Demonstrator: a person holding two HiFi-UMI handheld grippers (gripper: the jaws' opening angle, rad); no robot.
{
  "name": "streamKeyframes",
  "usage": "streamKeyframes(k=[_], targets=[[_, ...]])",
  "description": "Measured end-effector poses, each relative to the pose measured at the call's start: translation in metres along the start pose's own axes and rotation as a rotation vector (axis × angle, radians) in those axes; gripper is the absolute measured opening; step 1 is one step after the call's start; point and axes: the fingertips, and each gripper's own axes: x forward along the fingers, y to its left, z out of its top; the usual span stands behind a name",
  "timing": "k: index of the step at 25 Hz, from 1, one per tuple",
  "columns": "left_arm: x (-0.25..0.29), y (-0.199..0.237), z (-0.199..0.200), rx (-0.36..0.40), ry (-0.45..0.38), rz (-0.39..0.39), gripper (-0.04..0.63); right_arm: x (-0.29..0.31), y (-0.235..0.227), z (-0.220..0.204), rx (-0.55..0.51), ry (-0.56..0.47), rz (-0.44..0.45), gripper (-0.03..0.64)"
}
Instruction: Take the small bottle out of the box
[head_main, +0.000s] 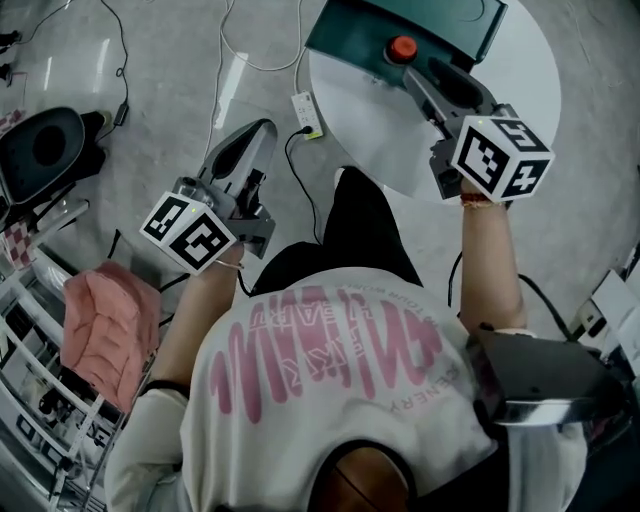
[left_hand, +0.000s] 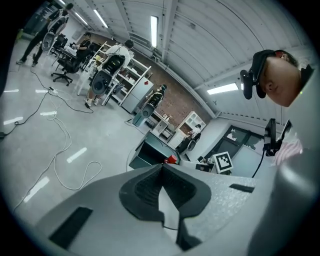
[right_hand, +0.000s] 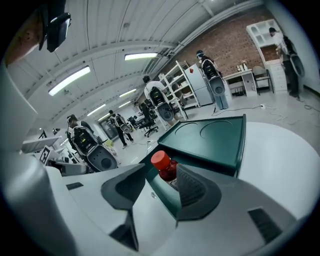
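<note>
Right hand-held gripper (right_hand: 162, 172) released; small bottle (right_hand: 161, 161) upright just ahead, in line with gap, in box (right_hand: 215, 142). Left hand-held gripper (left_hand: 162, 170) clenched, farther off.

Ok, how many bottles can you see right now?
1. The red-capped small bottle stands in the green box on the white table, ahead of the right gripper. The box's walls hide part of its inside, so more may be hidden.
</note>
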Motion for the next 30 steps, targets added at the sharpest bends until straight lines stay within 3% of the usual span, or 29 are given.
streamKeyframes(k=[8,30], targets=[[0.003,-0.004,0.001,-0.004,0.029,0.001,0.008,0.024,0.008,0.016,-0.138,0.007,-0.032,0.209],[0.005,-0.012,0.006,0.003,0.038,-0.019,0.008,0.037,0.0,0.018,-0.118,0.032,-0.085,0.153]])
